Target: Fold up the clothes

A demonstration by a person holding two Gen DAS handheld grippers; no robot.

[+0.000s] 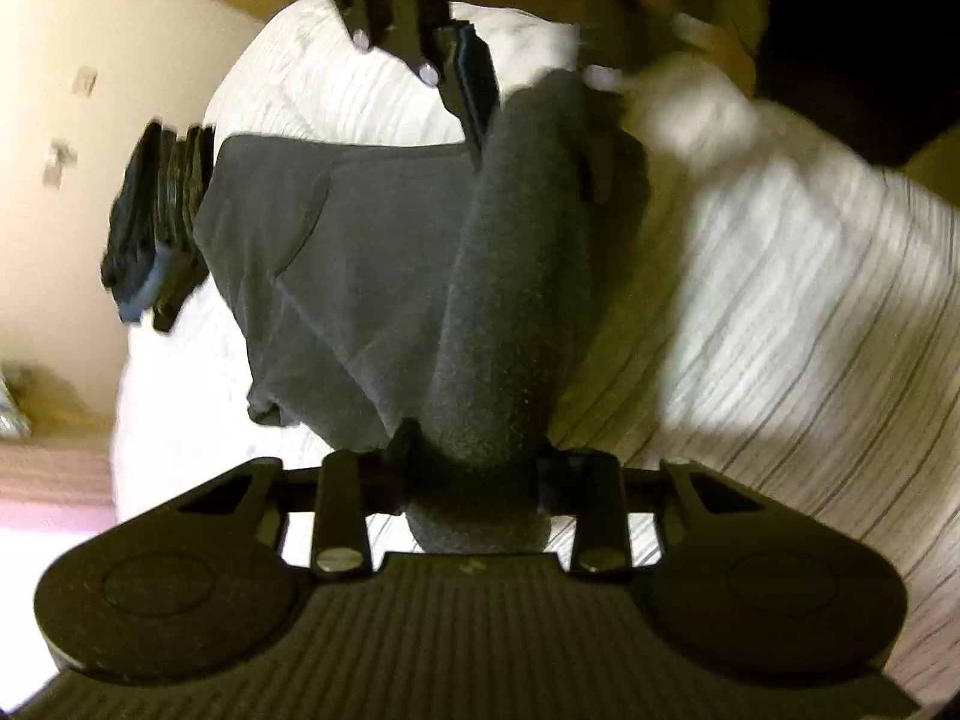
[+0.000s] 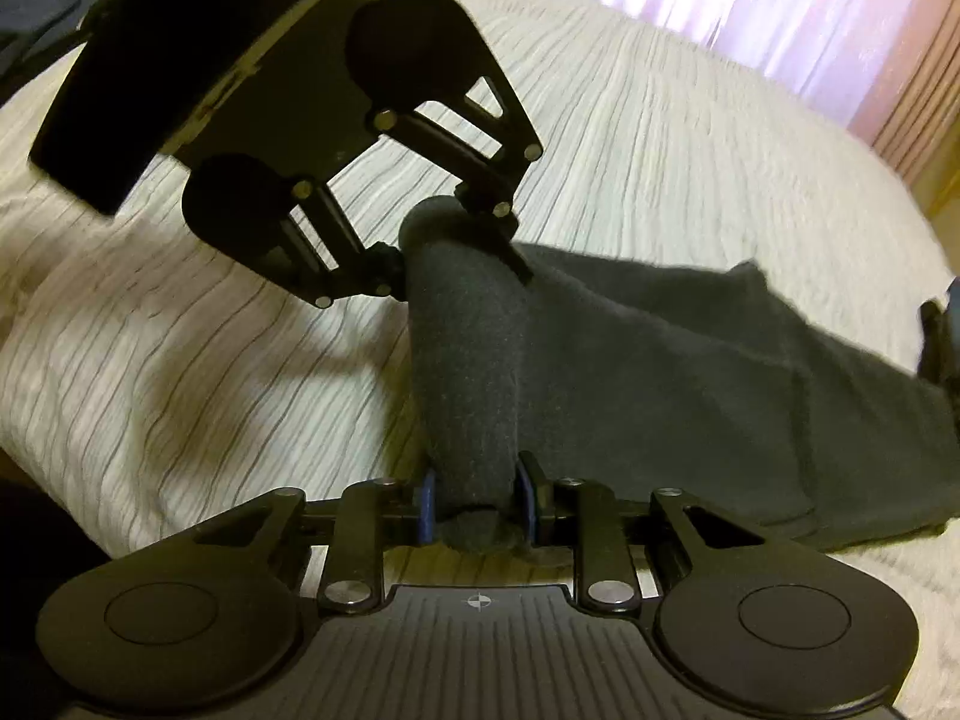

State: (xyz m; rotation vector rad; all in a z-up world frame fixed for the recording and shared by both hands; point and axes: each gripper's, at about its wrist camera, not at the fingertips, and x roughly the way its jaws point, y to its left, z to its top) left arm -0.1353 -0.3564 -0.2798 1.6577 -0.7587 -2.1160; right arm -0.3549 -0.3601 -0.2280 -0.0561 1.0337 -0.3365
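Here the left gripper is clamped on one end of a thick rolled edge of the dark grey garment, its jaws partly closed with the bunched cloth filling the gap between them. The right gripper pinches the other end of the same roll, its blue-lined pads pressing against the fabric from either side, again at a middling width set by the thickness of the cloth. Each gripper shows in the other's camera: from the right wrist view the left gripper sits at the far end of the roll, and from the left wrist view the right gripper meets the roll near the top, though blur makes its pads hard to read there.

Between the two grippers the roll runs as one taut tube. From it the rest of the garment spreads out flat to one side over the bed, lying on the white bedspread with thin grey stripes.

Counted: two grippers, one garment in hand. At the far edge of the bed, just beyond the spread cloth, is one stack of dark folded clothes; how many pieces it holds I cannot tell. A pinkish curtain hangs behind the bed, and a pale wall stands past the stack.
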